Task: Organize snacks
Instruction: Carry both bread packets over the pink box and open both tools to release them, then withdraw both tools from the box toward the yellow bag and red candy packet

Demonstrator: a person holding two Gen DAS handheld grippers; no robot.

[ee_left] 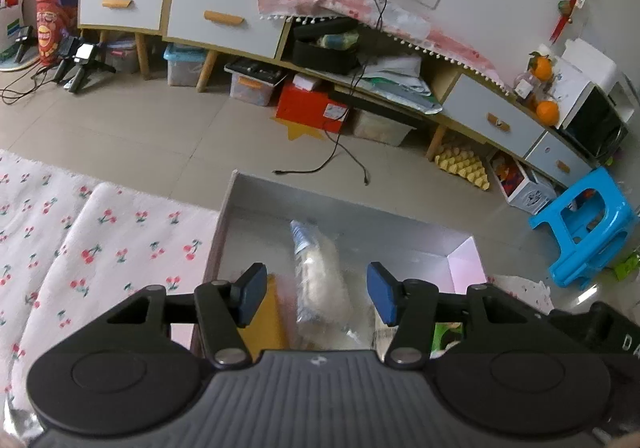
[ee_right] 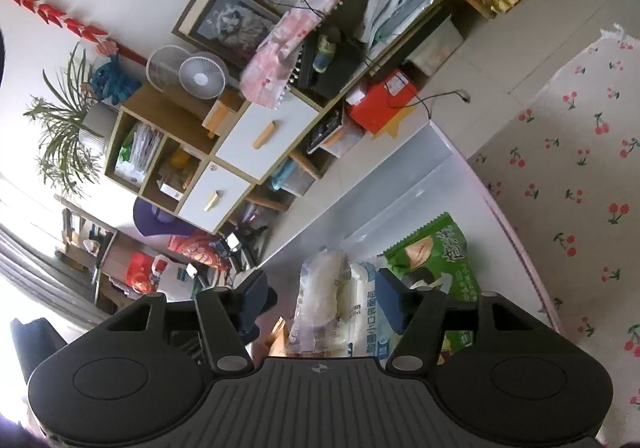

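A pale open box [ee_left: 340, 203] stands on the cherry-print cloth with snacks inside. My left gripper [ee_left: 316, 294] hovers over it, open. A clear packet of pale bread [ee_left: 320, 280] lies below the gap without touching the blue pads, beside an orange-yellow pack [ee_left: 266, 312]. In the right wrist view my right gripper [ee_right: 324, 300] is also open above the same box [ee_right: 400, 175]. Under its gap lie the bread packet [ee_right: 320, 288] and a second white packet with blue print [ee_right: 366, 308]. A green snack bag [ee_right: 436, 248] lies to the right, partly behind the right finger.
The cherry-print cloth [ee_left: 100, 240] spreads left of the box. Beyond the box lie tiled floor and loose black cables [ee_left: 332, 159]. A long low cabinet with drawers [ee_left: 224, 19] lines the wall, with storage boxes under it. A blue plastic stool [ee_left: 588, 224] stands at the right.
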